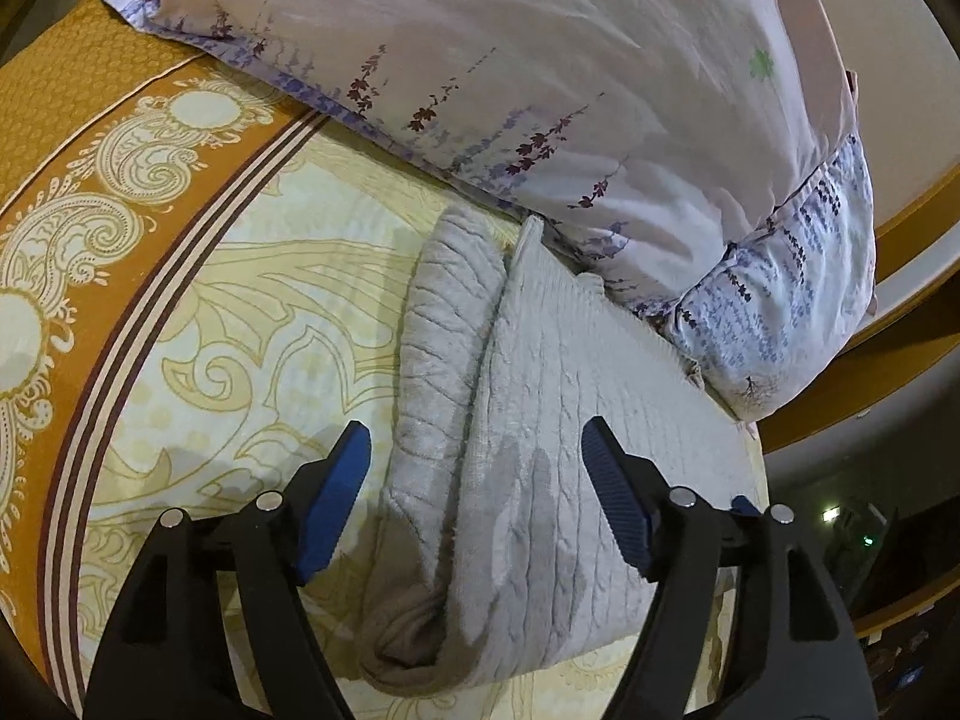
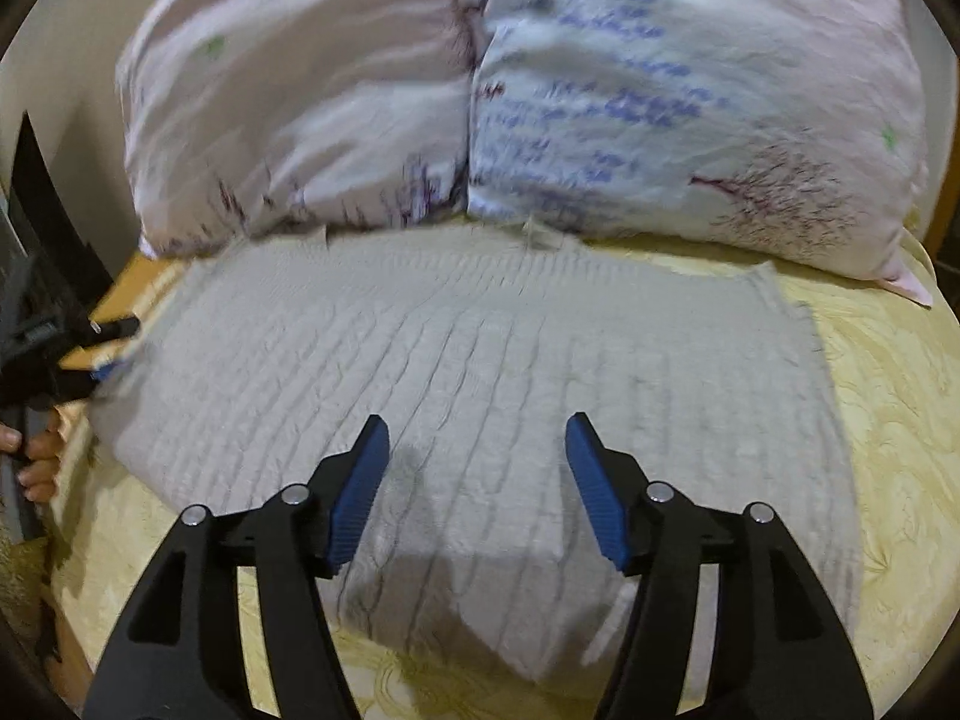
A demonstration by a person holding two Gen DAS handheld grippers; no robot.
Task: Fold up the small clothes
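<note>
A light grey cable-knit sweater (image 1: pixel 528 420) lies on the yellow patterned bedspread (image 1: pixel 252 312), partly folded, with a folded edge along its left side in the left wrist view. It also shows spread wide in the right wrist view (image 2: pixel 468 360). My left gripper (image 1: pixel 474 438) is open just above the sweater, holding nothing. My right gripper (image 2: pixel 477 432) is open above the sweater's near part, holding nothing. The left gripper (image 2: pixel 102 348) shows at the sweater's left edge in the right wrist view.
Two floral pillows (image 1: pixel 540 78) lie against the far edge of the sweater; they also show in the right wrist view (image 2: pixel 480 90). A wooden bed frame (image 1: pixel 900 330) runs on the right. A hand (image 2: pixel 36 456) is at the left edge.
</note>
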